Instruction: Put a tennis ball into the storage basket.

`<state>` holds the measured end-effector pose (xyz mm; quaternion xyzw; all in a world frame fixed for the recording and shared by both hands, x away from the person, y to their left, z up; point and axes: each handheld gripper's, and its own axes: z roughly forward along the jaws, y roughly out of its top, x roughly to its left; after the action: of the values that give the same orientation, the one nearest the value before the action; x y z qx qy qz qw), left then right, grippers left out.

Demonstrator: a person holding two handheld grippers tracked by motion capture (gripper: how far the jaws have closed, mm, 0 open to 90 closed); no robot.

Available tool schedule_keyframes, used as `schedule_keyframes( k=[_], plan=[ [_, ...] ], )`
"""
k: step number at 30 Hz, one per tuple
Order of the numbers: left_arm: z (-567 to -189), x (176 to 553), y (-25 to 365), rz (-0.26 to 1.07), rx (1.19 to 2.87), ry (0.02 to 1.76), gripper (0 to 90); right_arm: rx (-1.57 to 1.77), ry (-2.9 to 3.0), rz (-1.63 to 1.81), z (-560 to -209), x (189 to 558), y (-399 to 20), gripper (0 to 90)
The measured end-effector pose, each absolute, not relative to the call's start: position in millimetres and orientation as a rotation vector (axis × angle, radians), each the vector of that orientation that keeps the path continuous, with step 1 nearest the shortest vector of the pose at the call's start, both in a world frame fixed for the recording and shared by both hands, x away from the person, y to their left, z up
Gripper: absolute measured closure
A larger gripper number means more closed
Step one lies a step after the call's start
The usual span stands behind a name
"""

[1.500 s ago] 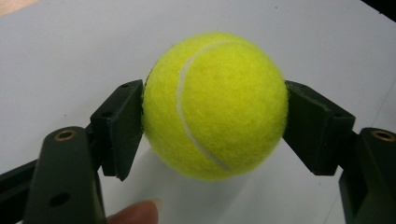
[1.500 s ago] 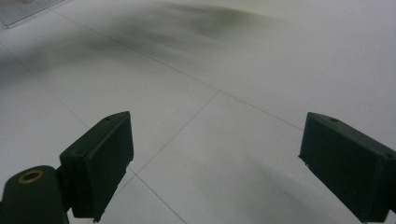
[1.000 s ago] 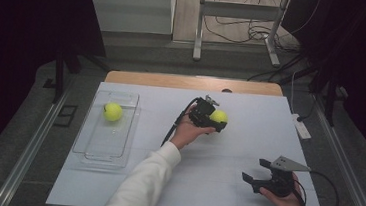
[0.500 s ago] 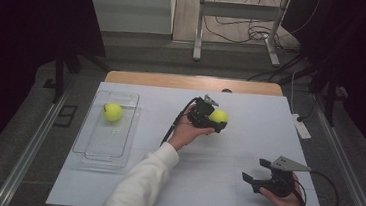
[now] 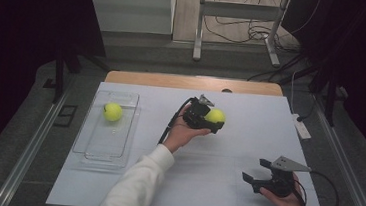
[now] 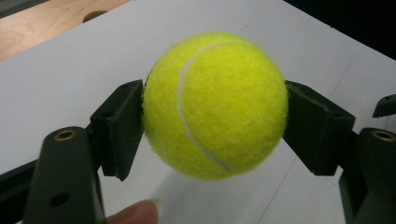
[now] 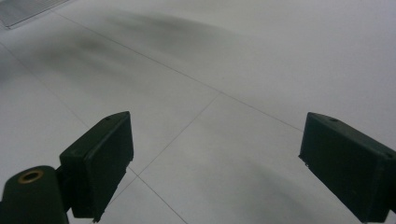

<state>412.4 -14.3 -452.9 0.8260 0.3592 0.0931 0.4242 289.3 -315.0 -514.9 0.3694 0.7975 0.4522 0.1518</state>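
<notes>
A yellow tennis ball point(image 6: 215, 105) is clamped between the two black pads of my left gripper point(image 5: 214, 122), which is shut on it a little above the white table near the middle back; the same ball point(image 5: 215, 116) shows from above. A second tennis ball point(image 5: 113, 112) lies in the clear plastic tray point(image 5: 91, 147) at the left. My right gripper point(image 5: 256, 174) rests at the front right of the table, and its jaws point(image 7: 215, 163) stand wide open over bare tabletop with nothing between them.
The white table point(image 5: 224, 187) has a wooden strip point(image 5: 143, 78) along its far edge. A white power strip point(image 5: 301, 127) lies at the right edge. A metal stand point(image 5: 237, 32) and cables sit on the floor beyond the table.
</notes>
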Motion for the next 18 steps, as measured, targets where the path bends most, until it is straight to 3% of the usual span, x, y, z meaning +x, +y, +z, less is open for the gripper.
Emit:
schedule_keyframes(
  k=[18],
  plan=[
    [-455,397,8,0.249,2.034,0.906,26.7,1.060,2.292,1.292,-515,289,-315,10.2]
  ],
)
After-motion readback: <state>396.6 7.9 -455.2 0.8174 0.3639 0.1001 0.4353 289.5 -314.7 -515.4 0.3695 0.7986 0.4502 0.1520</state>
